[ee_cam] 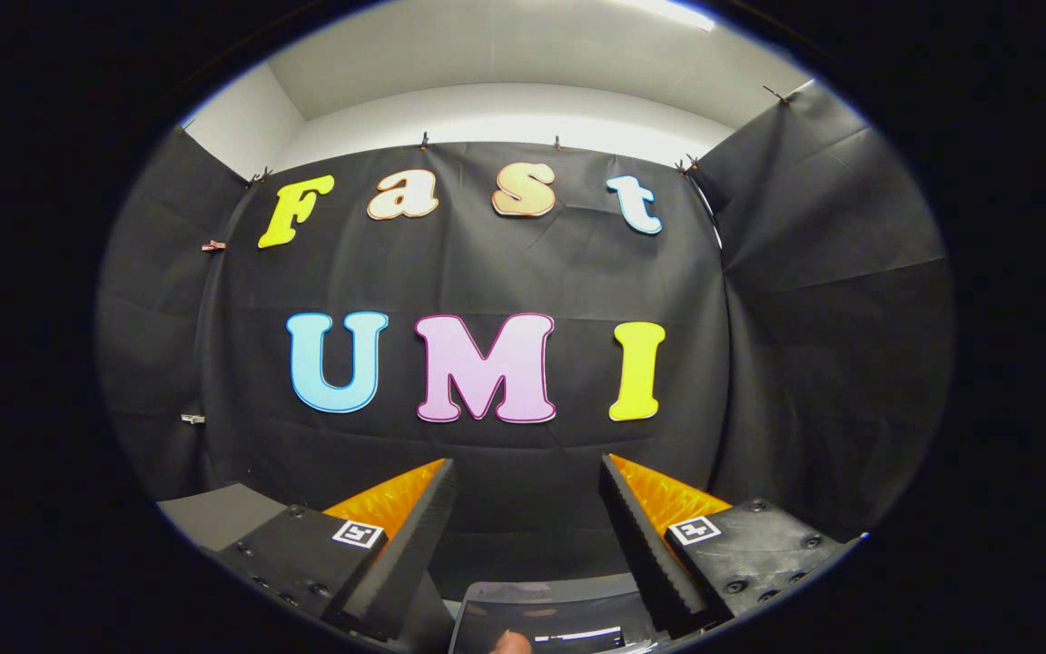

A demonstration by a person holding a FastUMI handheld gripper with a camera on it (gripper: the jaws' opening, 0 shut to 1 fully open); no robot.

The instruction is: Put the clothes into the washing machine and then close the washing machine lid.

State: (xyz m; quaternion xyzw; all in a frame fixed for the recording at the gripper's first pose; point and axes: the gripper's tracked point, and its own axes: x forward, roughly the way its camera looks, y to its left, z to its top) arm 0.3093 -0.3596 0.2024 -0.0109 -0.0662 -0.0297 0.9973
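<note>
Jaws: the gripper [527, 472] stands wide open, holding and touching nothing.
Ahead: black cloth wall [523, 272] beyond the fingers.
Washing machine: a dark glossy surface [546, 618] low between the fingers, identity unclear.

Recording booth, black cloth wall [505, 272] clipped up, white room wall [505, 113] above

The hand-held gripper [527, 472] faces the booth's cloth wall [505, 272], its two fingers spread wide apart with nothing between them. Below and between the finger bases sits a glossy dark surface [550, 613], too cropped to identify. A flat panel [214, 513] lies left of the left finger. Side cloth walls flank the back one.
</note>
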